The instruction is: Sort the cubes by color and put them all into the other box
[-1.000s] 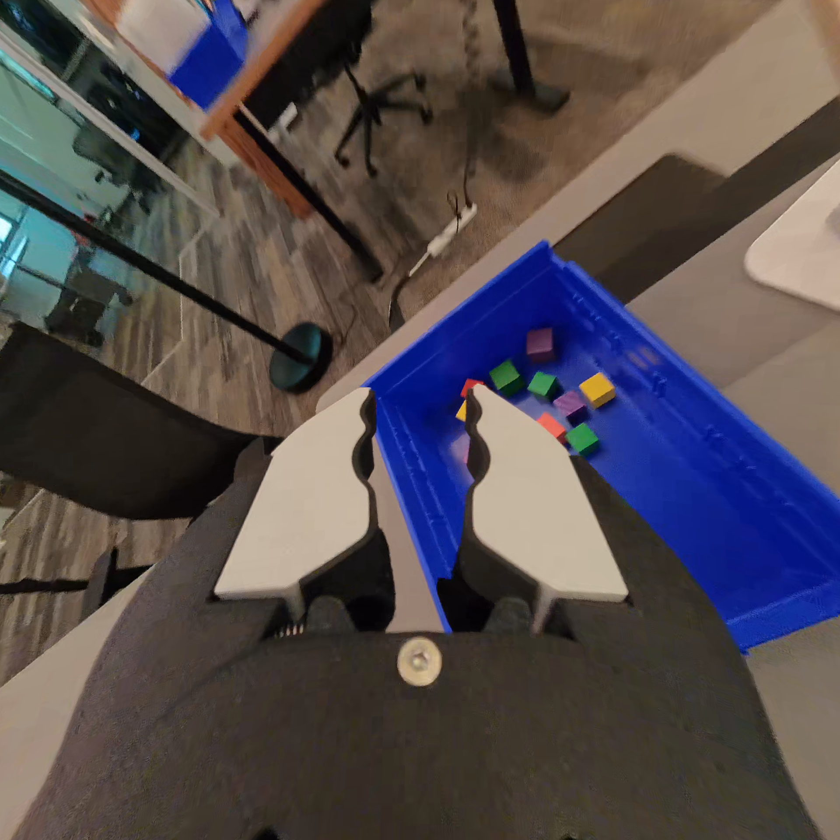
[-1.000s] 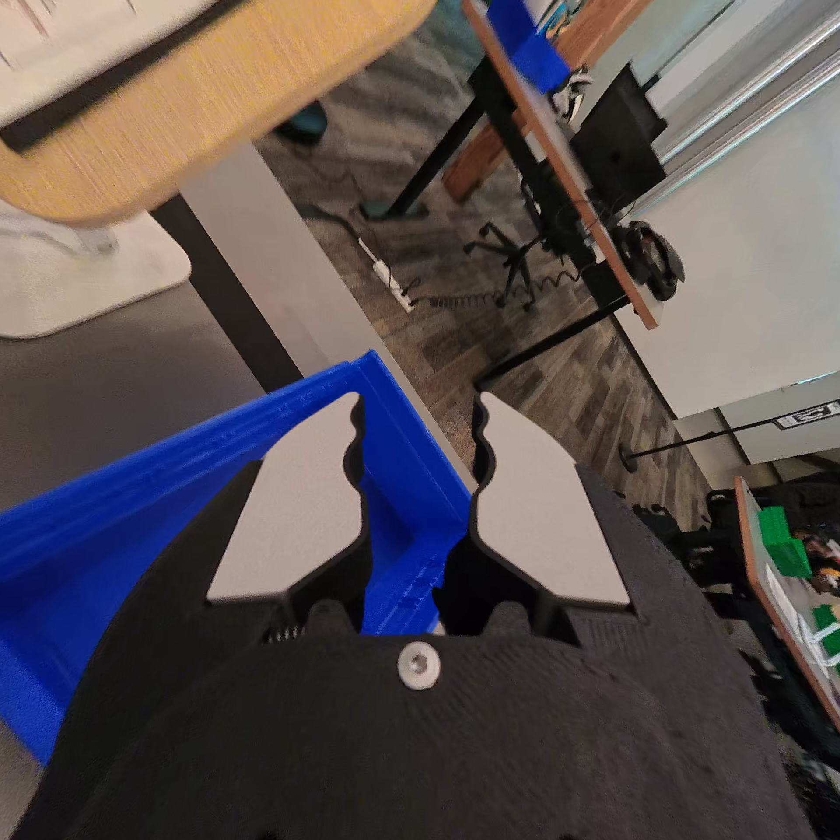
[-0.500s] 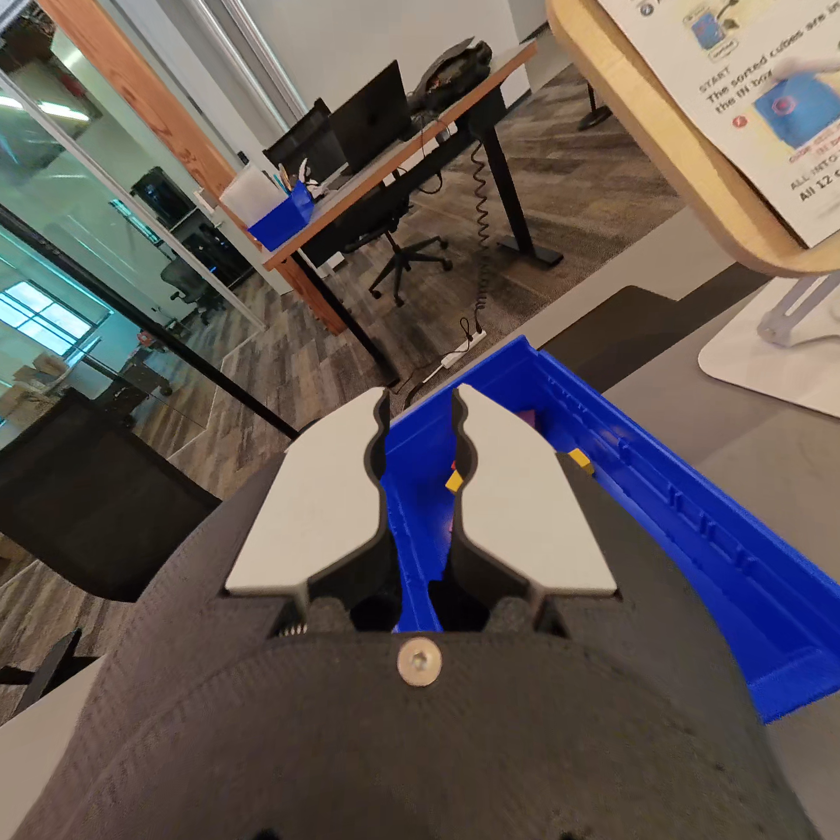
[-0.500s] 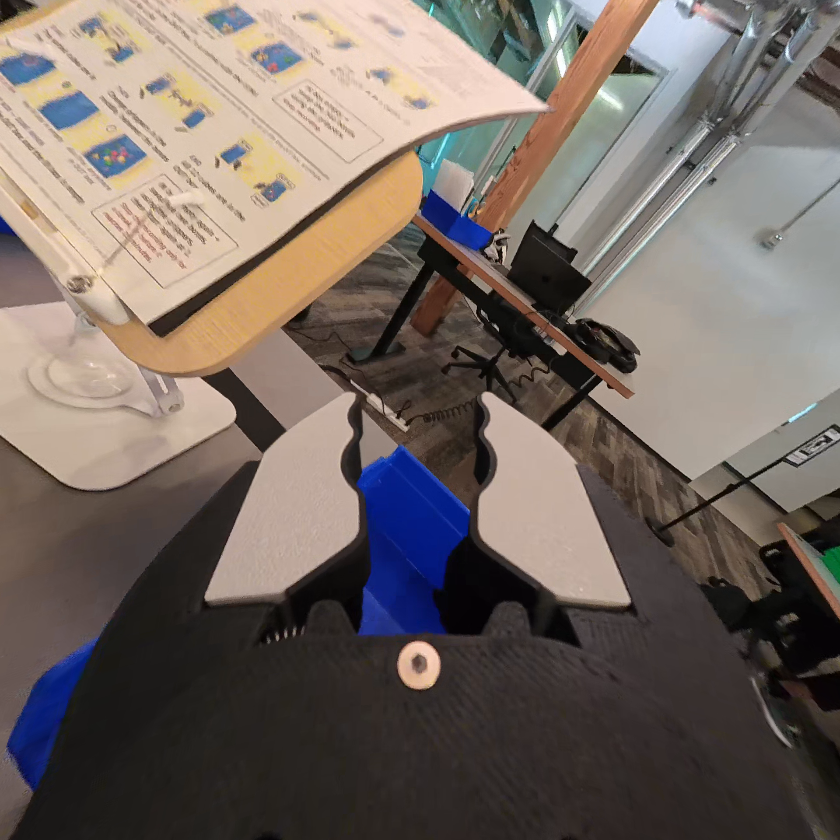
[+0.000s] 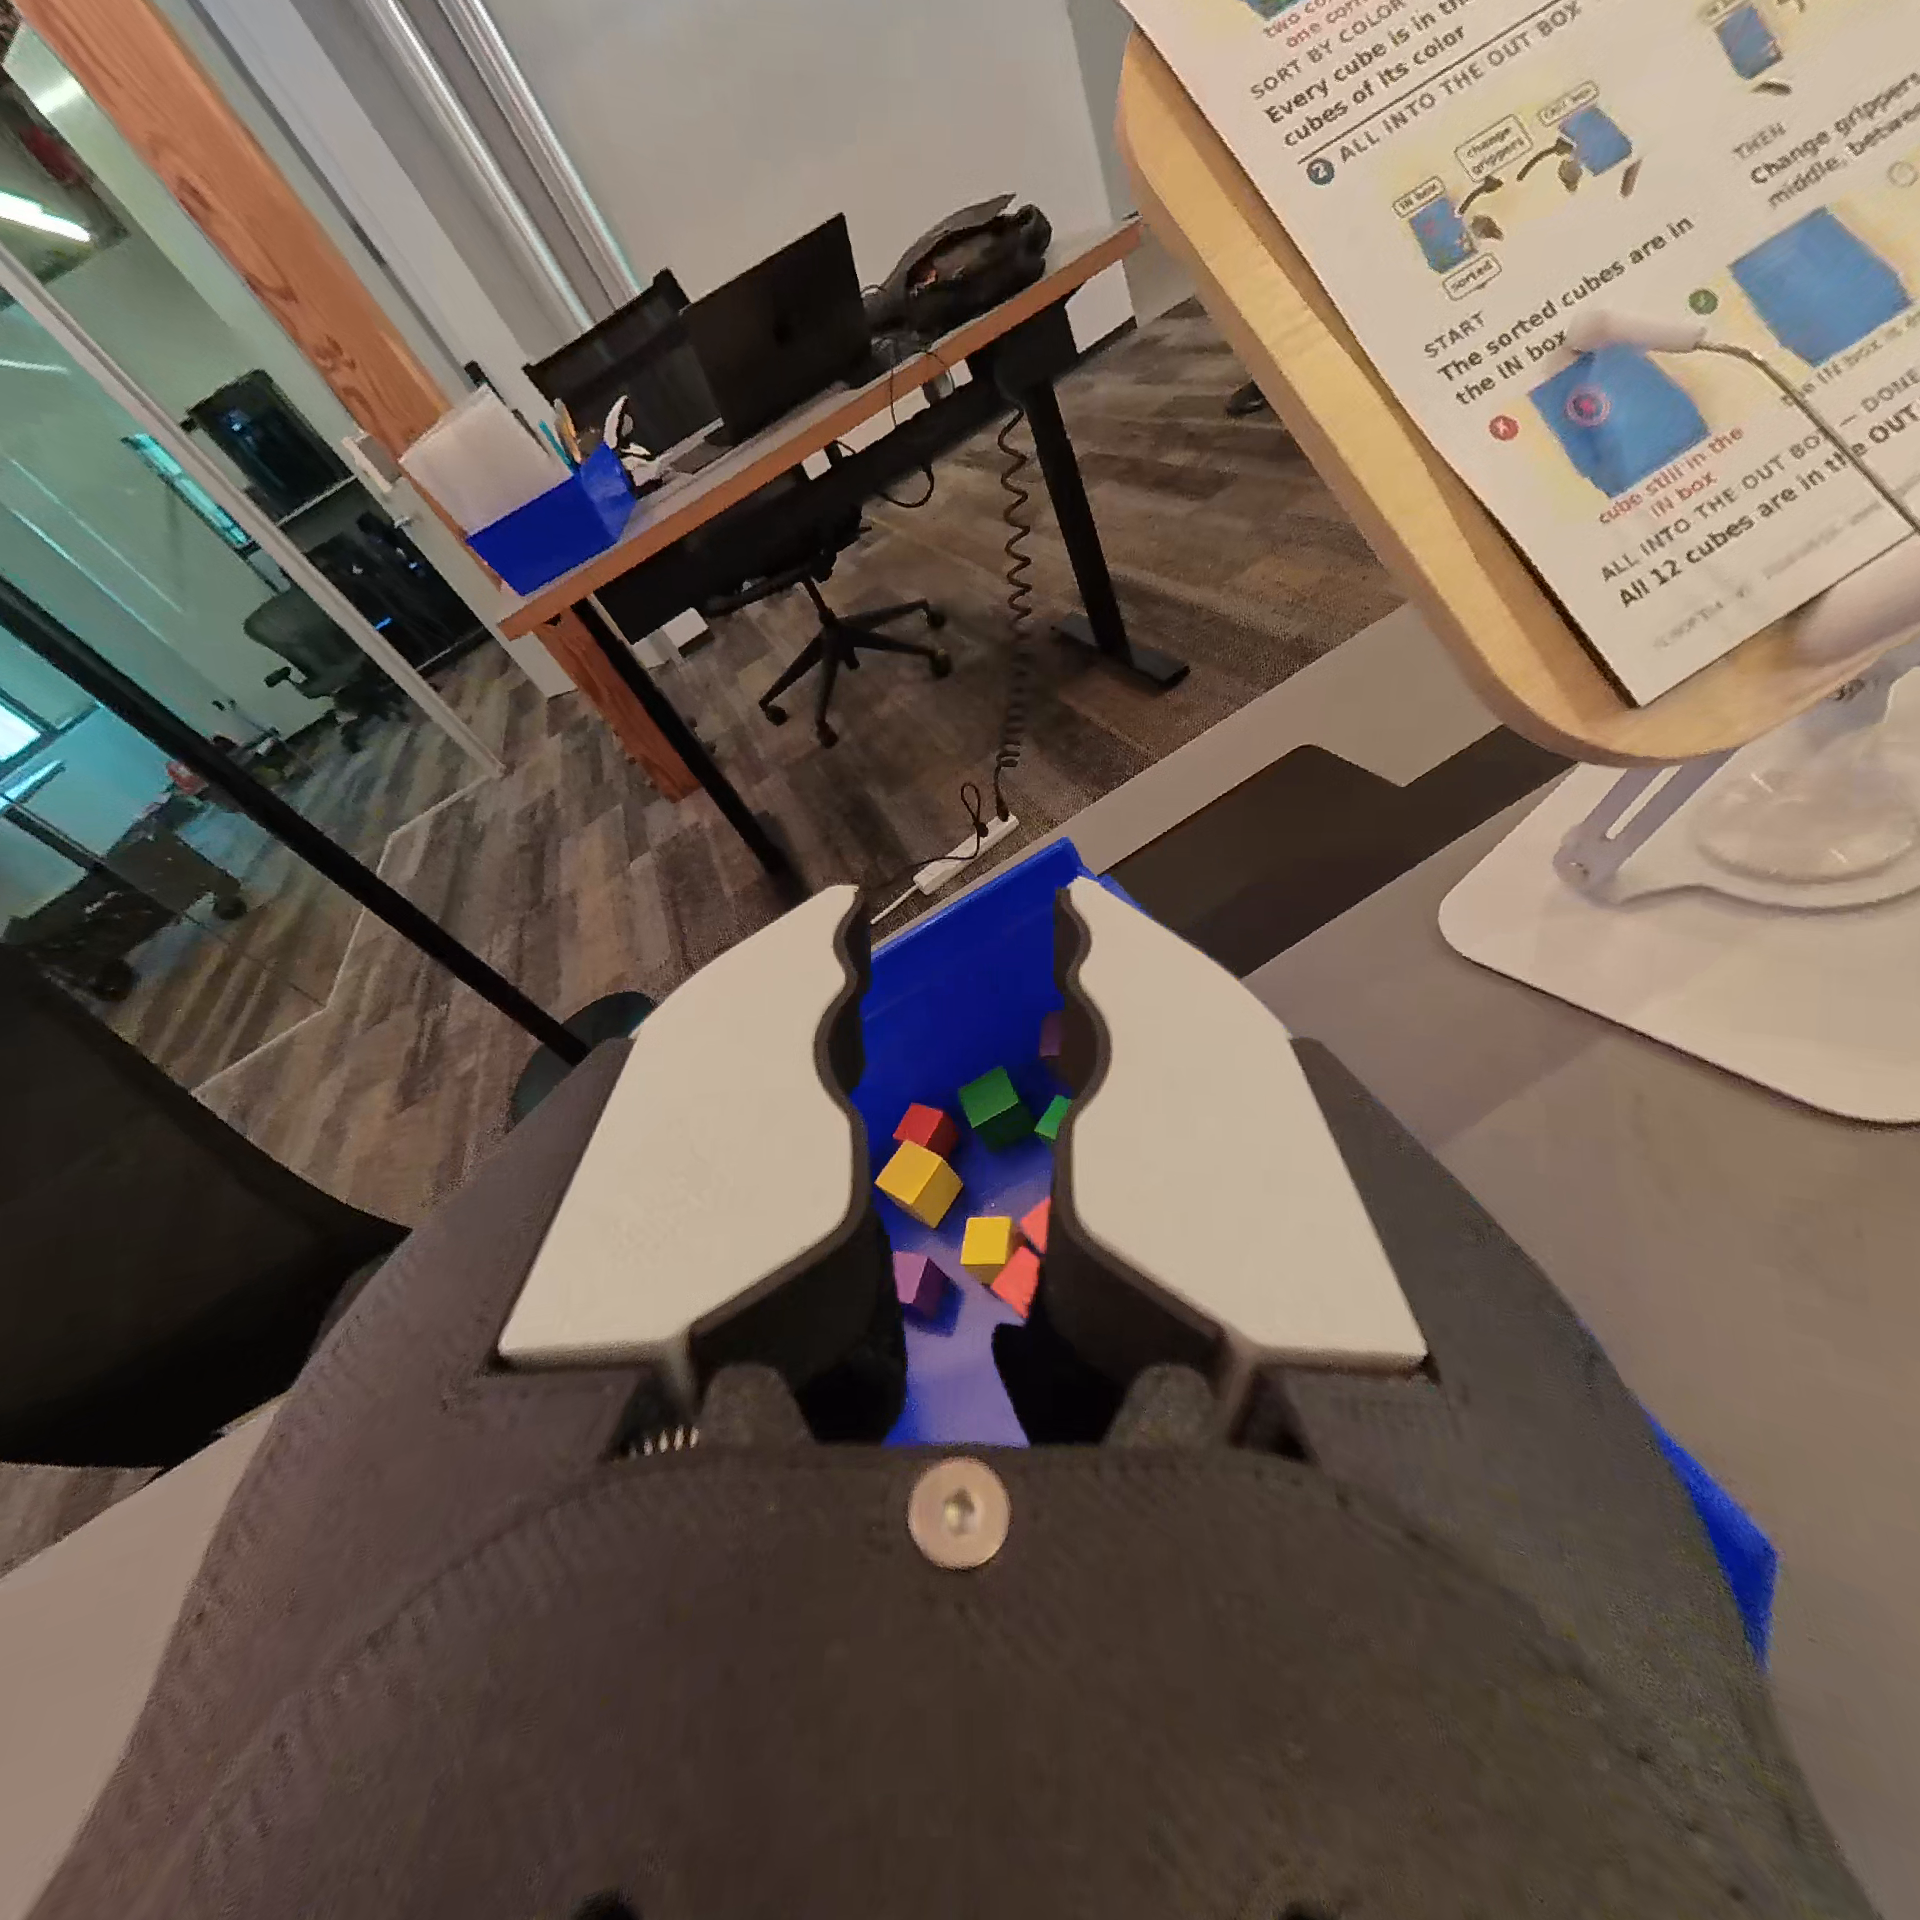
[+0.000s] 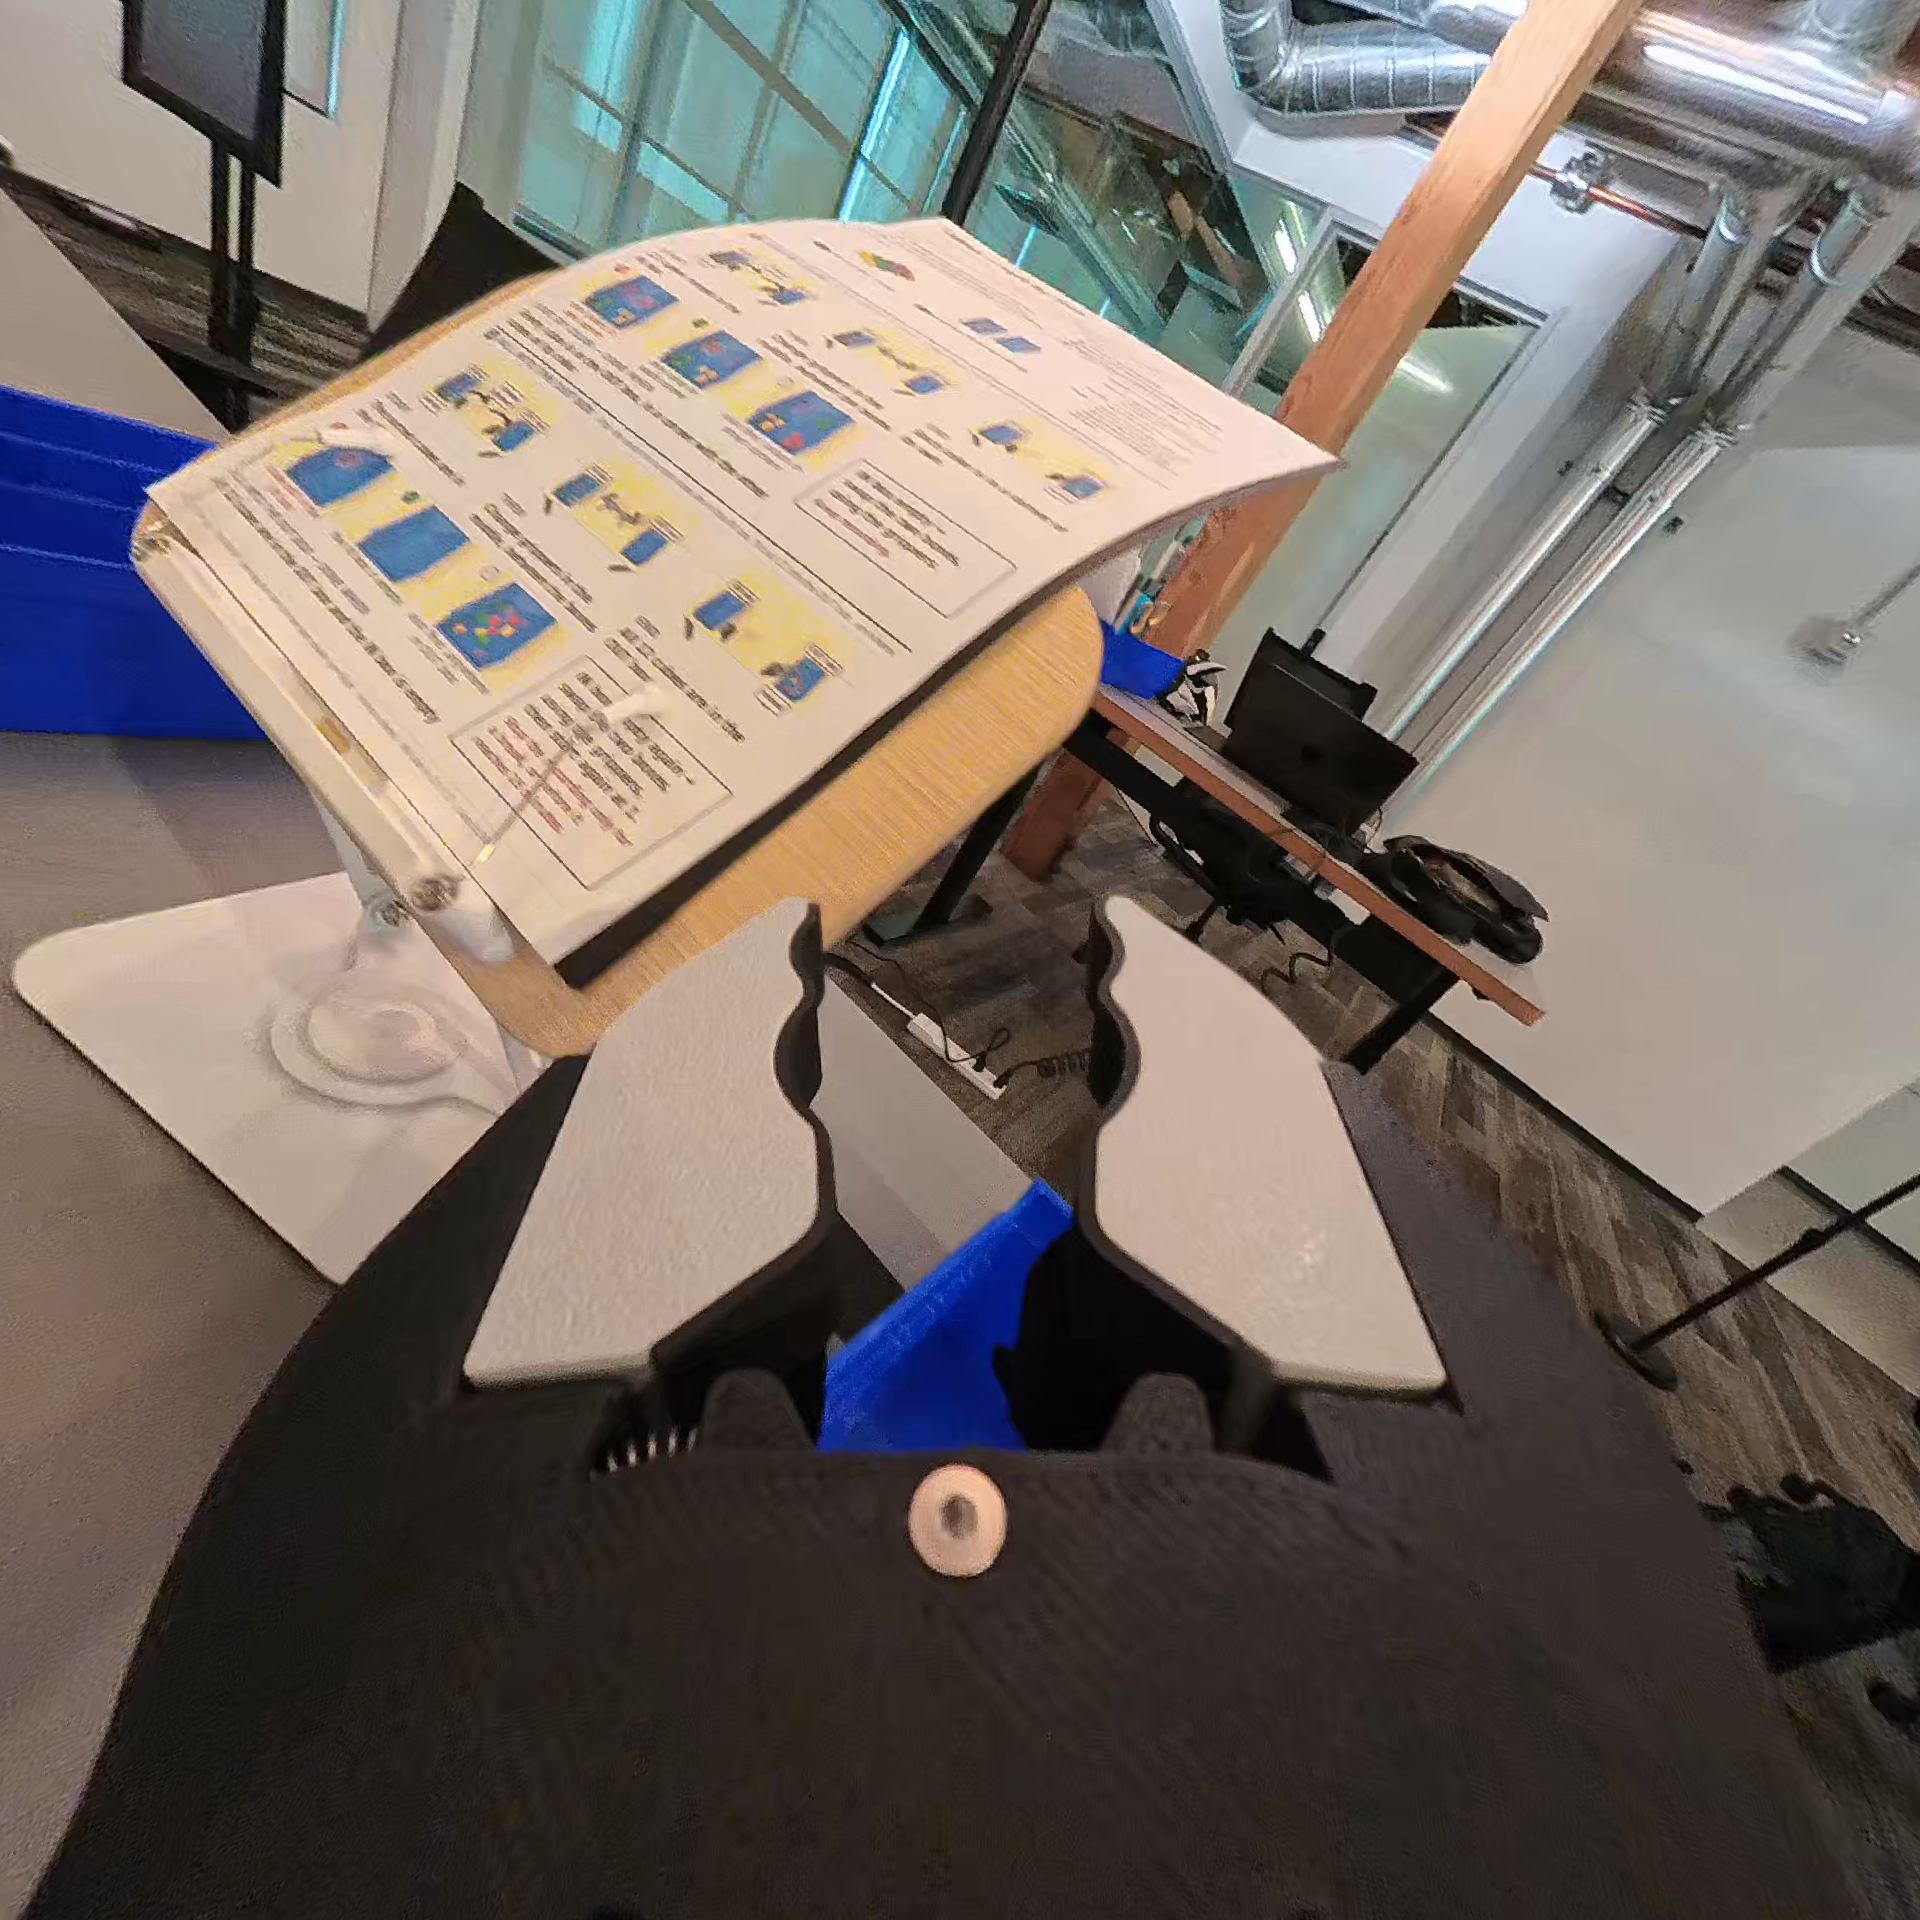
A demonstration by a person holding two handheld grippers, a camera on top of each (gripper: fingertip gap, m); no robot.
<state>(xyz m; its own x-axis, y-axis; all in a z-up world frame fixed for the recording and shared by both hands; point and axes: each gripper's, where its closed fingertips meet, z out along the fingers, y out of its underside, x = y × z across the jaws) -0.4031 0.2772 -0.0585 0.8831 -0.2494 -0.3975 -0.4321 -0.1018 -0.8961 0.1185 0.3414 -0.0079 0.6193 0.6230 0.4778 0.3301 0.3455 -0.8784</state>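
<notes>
Two hand-held grippers: the left hand-held gripper and the right hand-held gripper each fill the near part of their own view, grey fingers on black bodies.
Left grip: its jaws stand partly apart with nothing between the pads; it hangs over the blue box.
Right grip: its jaws stand wider apart and bare, poised above a corner of a blue box.
Cubes: seen through the gap of the left fingers, they lie loose and mixed on the box floor, among them a yellow cube, a second yellow cube, a red cube, a green cube, a purple cube and a salmon cube; more are partly hidden behind the right finger.
Surface: the grey surface carries the box, with a dark mat just past it.
Stand: a white-based stand holds a wooden board bearing a printed instruction sheet, tilted toward the viewer.
Other box: another blue box shows at the left edge of the right view, behind the sheet.
Background: an office desk with a laptop and an office chair under it stands on the wood-pattern floor.
</notes>
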